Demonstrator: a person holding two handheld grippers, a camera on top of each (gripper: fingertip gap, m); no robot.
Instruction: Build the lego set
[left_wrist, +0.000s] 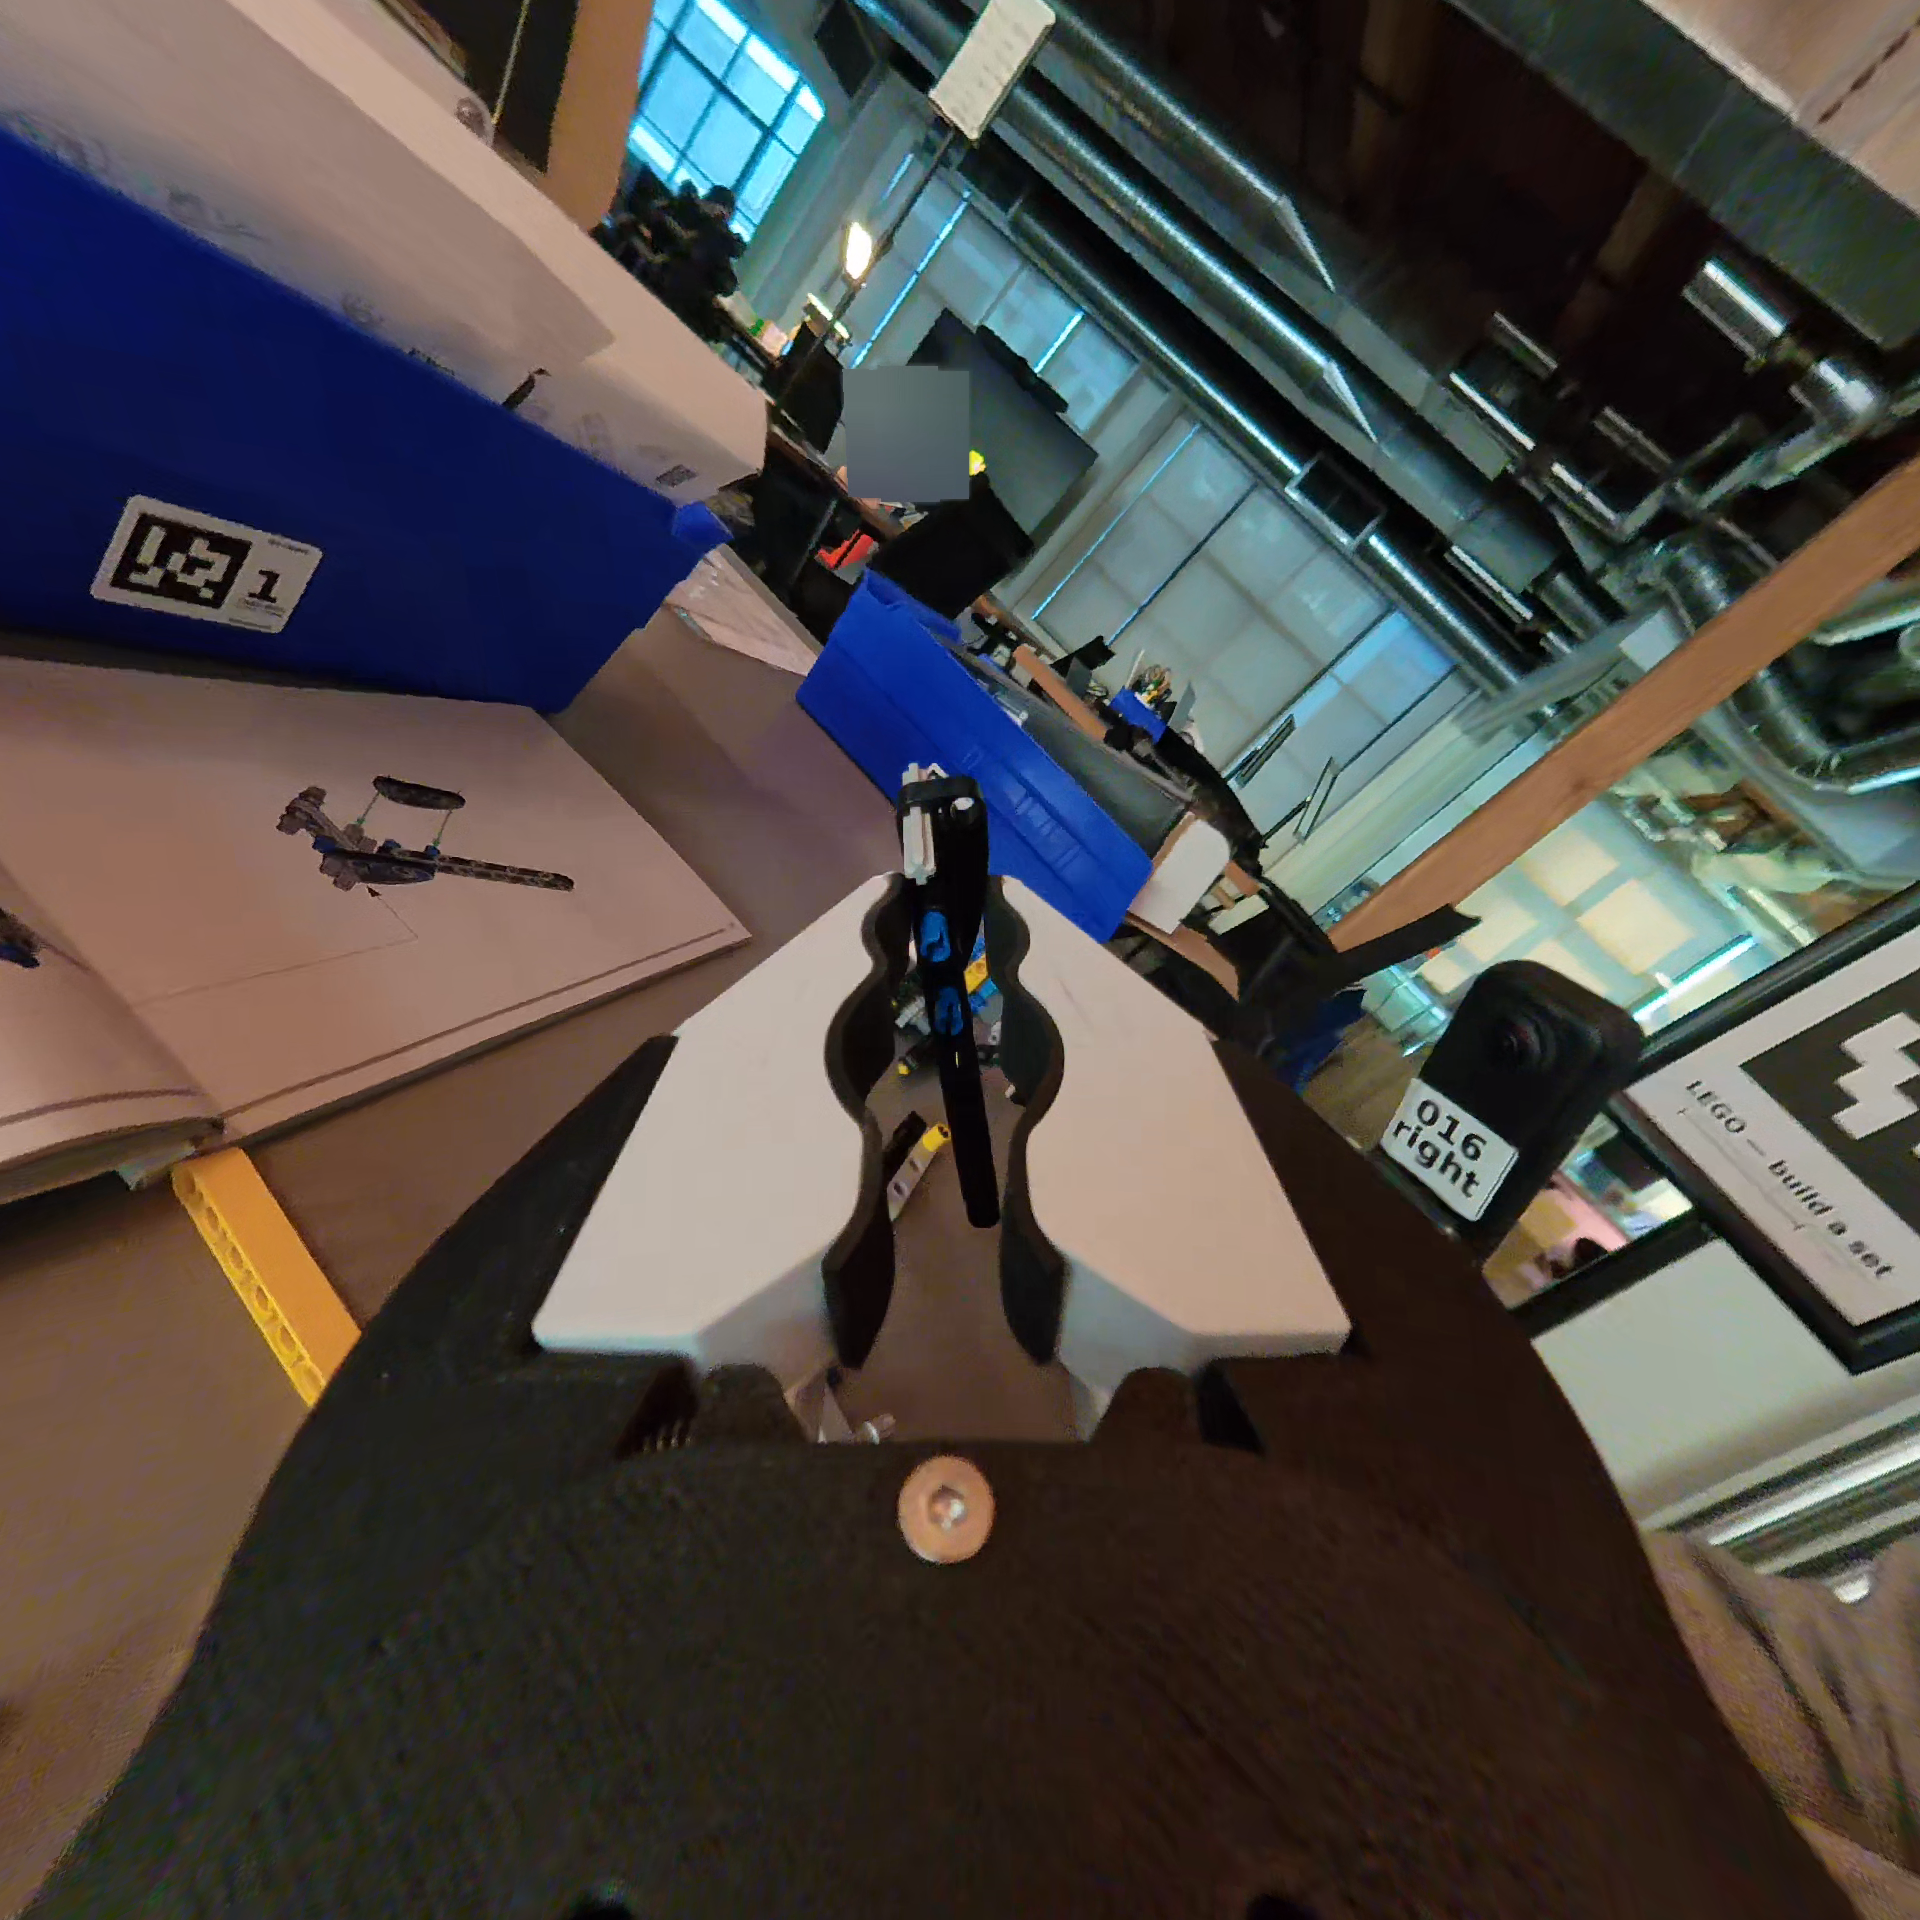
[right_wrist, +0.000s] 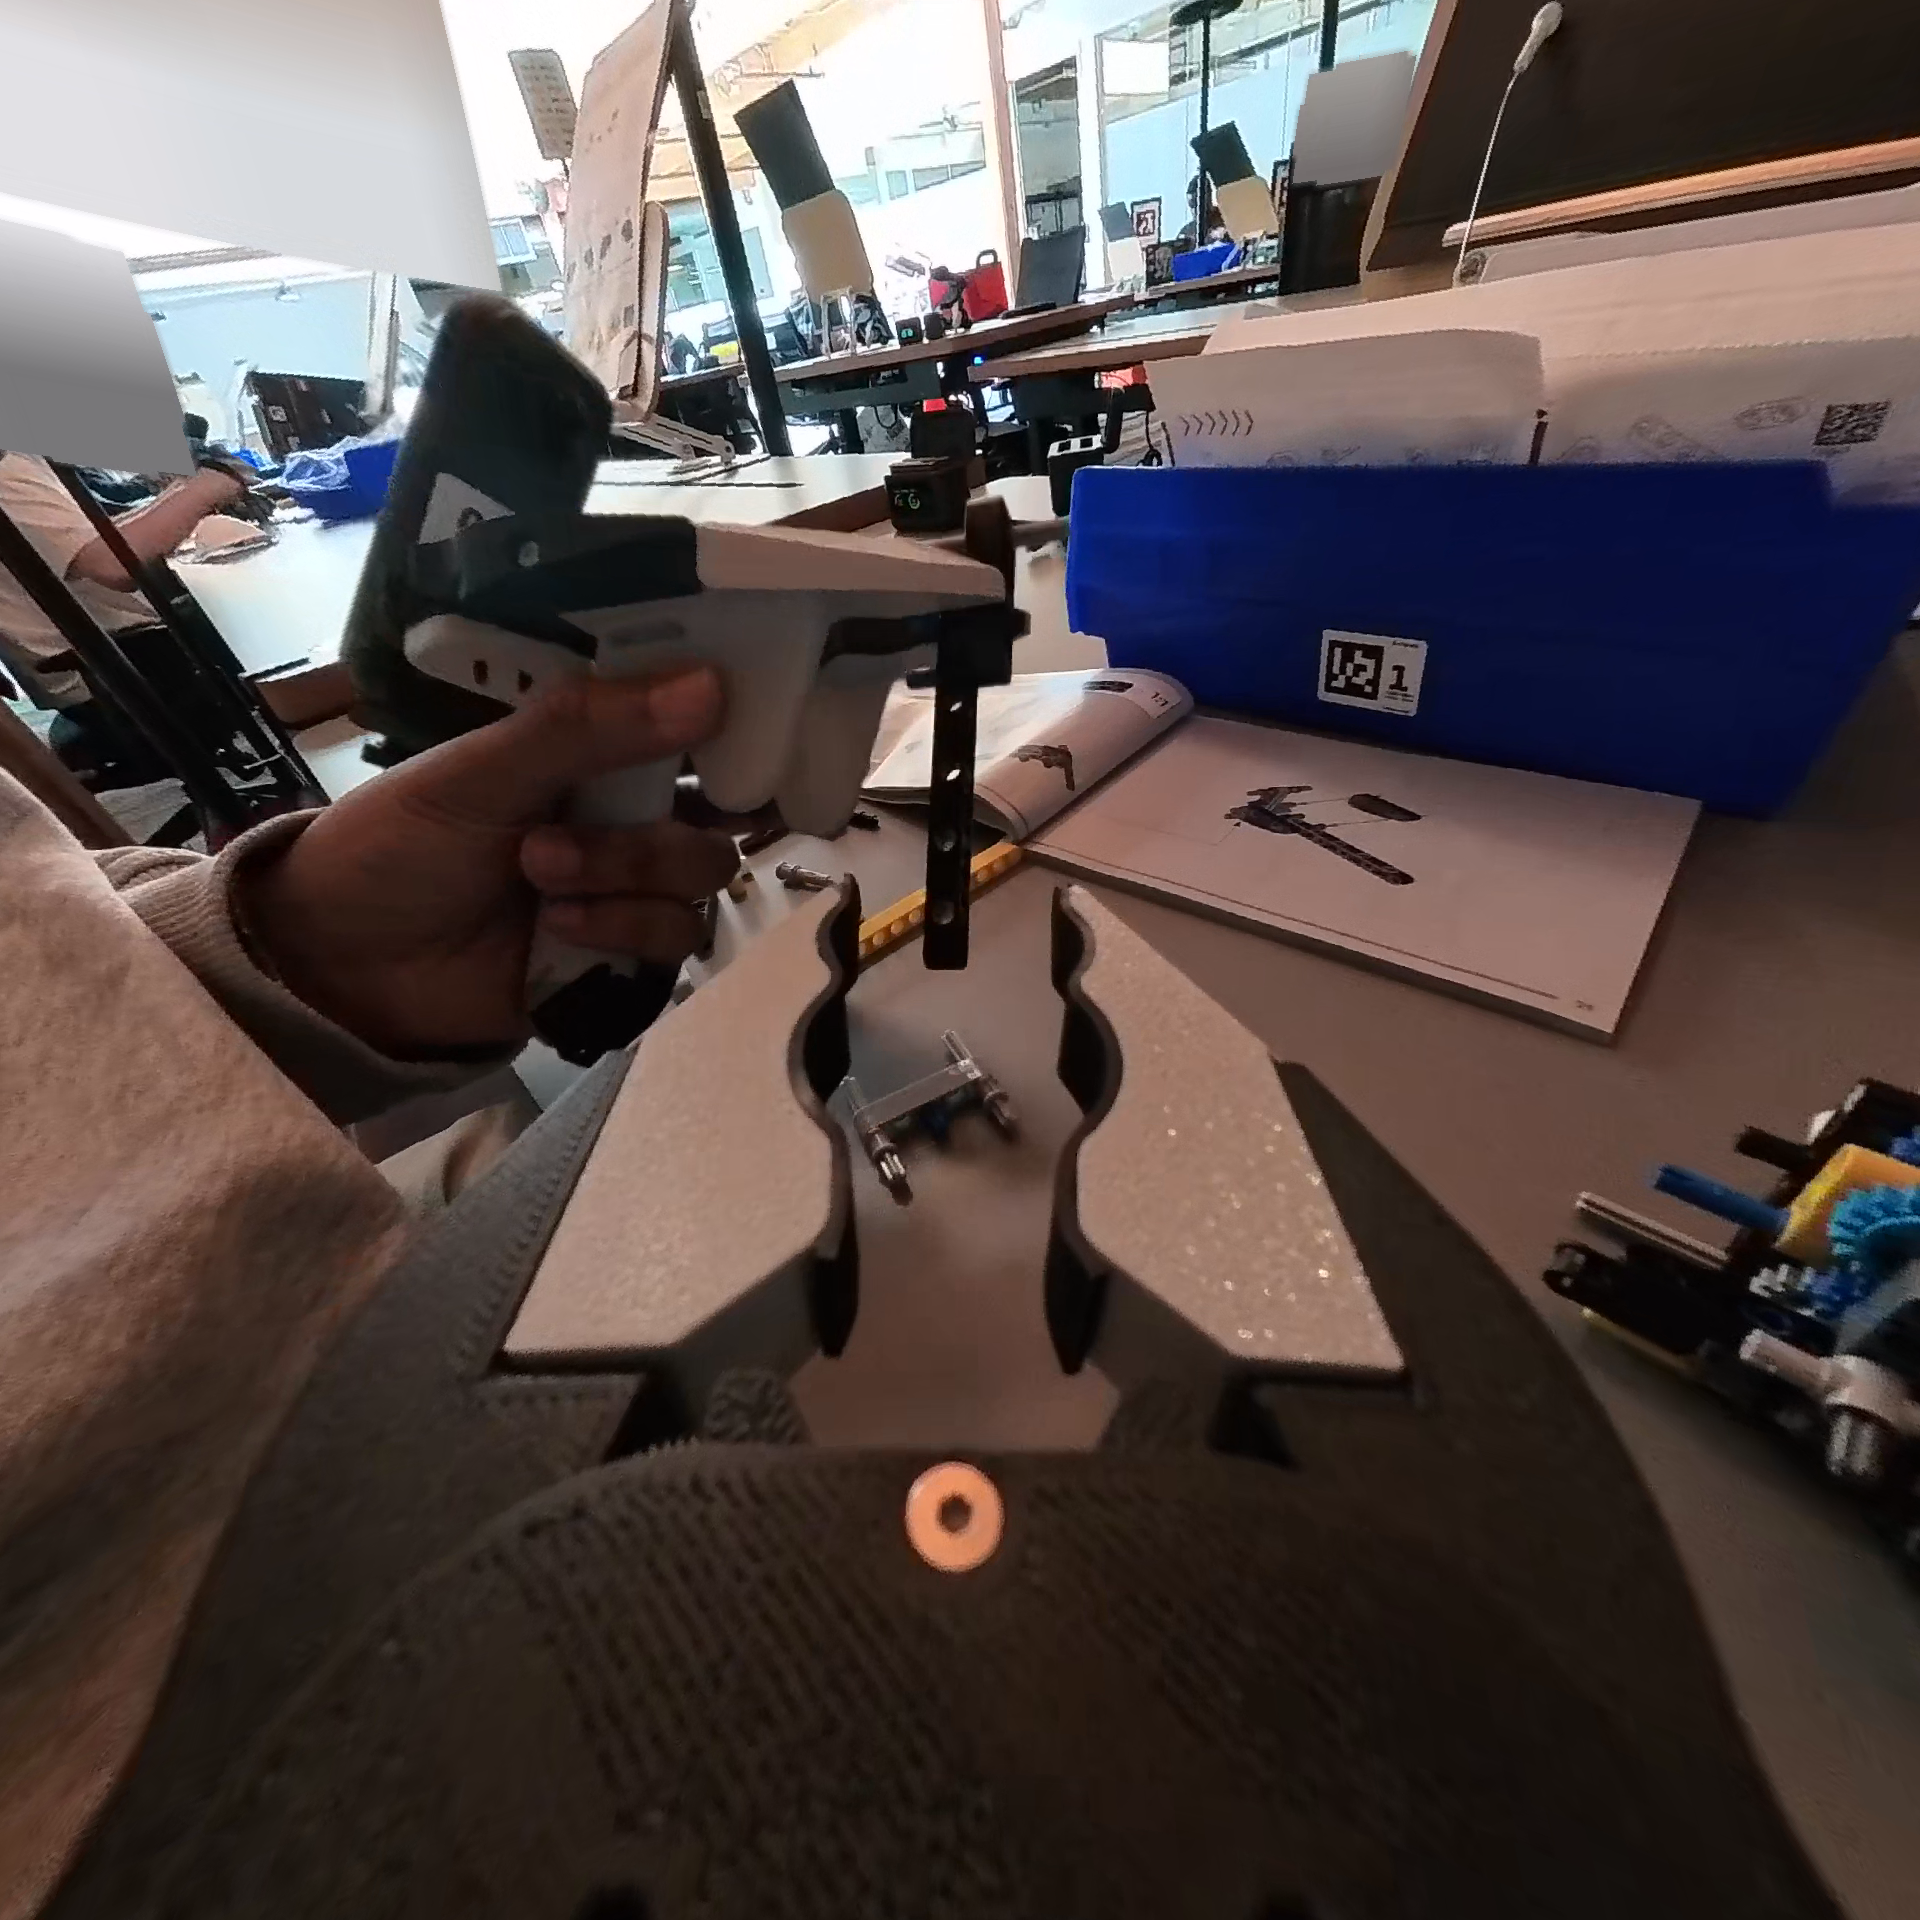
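Observation:
My left gripper (left_wrist: 943, 914) is shut on a long black lego beam (left_wrist: 954, 997) with blue pins and a small grey part at its top. In the right wrist view that left gripper (right_wrist: 997, 623) is held up above the table in a hand, and the black beam (right_wrist: 951, 831) hangs down from it. My right gripper (right_wrist: 956, 935) is open and empty, low over the table. A small grey lego assembly with axles (right_wrist: 930, 1112) lies on the table between its fingers. A yellow beam (right_wrist: 935, 904) lies on the table behind.
An open instruction booklet (right_wrist: 1351, 862) lies in front of a blue bin (right_wrist: 1507, 603). A partly built black, blue and yellow lego model (right_wrist: 1787, 1278) sits at the right. A second blue bin (left_wrist: 966, 748) stands farther off. The right gripper's camera (left_wrist: 1507, 1081) shows beside it. The left gripper's tips are roughly 7 centimetres from the right gripper's.

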